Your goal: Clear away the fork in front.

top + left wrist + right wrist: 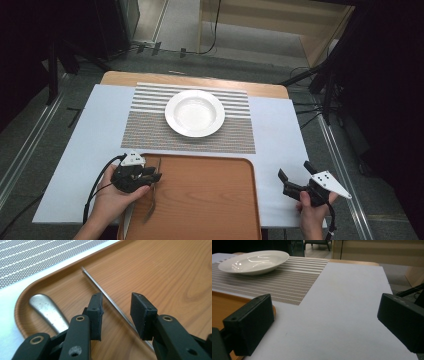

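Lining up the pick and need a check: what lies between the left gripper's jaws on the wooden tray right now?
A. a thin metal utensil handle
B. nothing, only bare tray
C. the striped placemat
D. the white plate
A: in the left gripper view the thin metal utensil handle runs across the wooden tray between the pads of the left gripper, which stand apart and do not yet press on it.
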